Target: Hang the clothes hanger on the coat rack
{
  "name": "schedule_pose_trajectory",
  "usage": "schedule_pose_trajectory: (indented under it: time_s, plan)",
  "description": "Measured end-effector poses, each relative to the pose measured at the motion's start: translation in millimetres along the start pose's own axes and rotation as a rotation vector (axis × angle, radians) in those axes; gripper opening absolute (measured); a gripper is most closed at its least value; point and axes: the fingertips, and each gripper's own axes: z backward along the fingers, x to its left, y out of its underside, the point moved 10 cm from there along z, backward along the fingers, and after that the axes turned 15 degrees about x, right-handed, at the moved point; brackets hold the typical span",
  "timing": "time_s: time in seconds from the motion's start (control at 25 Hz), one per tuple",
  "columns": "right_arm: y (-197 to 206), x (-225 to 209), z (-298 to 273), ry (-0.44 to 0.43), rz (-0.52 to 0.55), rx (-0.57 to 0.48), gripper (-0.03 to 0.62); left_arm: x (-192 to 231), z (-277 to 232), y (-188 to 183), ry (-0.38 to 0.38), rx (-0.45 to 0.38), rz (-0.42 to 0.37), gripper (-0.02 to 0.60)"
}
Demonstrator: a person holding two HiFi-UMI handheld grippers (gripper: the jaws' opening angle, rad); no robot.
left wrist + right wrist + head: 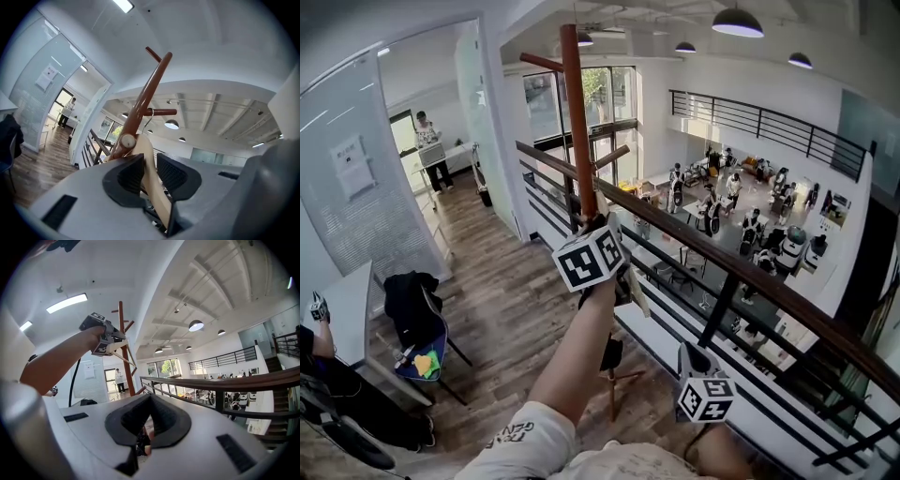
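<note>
The brown coat rack pole (577, 122) stands by the railing, with short pegs sticking out of it. My left gripper (598, 230) is raised against the pole, shut on a pale wooden hanger (152, 183). The hanger's wire hook (149, 119) curves up to a horizontal peg (161, 112); I cannot tell whether it rests on it. The right gripper view shows the same hanger (123, 351) beside the coat rack pole (123, 357). My right gripper (701, 361) hangs low at the right, and its jaws (150, 398) are shut with nothing between them.
A dark railing (741, 281) runs diagonally just behind the rack, with a lower floor full of people and machines beyond it. A chair draped with a dark jacket (412, 309) stands at the left. A person (431, 150) stands in the far doorway behind a glass wall.
</note>
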Motion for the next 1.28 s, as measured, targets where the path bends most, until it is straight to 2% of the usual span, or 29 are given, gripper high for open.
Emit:
schedule_pose_trajectory:
  time_s: [0.44, 0.6, 0.64, 0.8, 0.92, 1.08, 1.28]
  plan:
    - [5, 11, -8, -0.028, 0.006, 0.01, 0.0, 5, 23, 5, -0.043, -0.036, -0.13, 0.068]
    - [9, 17, -9, -0.038, 0.01, 0.009, 0.0, 3, 40, 12, -0.061, -0.058, -0.239, 0.045]
    - [10, 18, -9, -0.039, 0.011, 0.009, -0.001, 0, 45, 14, -0.059, -0.064, -0.274, 0.013]
    - [11, 25, -10, -0.046, 0.017, 0.005, 0.0, -6, 62, 24, -0.006, -0.084, -0.377, 0.005]
    - [12, 31, -11, -0.05, 0.026, 0.005, -0.001, -2, 76, 31, 0.024, -0.082, -0.403, 0.005]
    - [12, 37, -11, -0.054, 0.039, 0.0, 0.0, 8, 93, 44, 0.009, -0.056, -0.43, 0.005]
    - [10, 46, -9, -0.066, 0.076, -0.024, 0.0, 26, 99, 81, -0.003, 0.012, -0.44, 0.005]
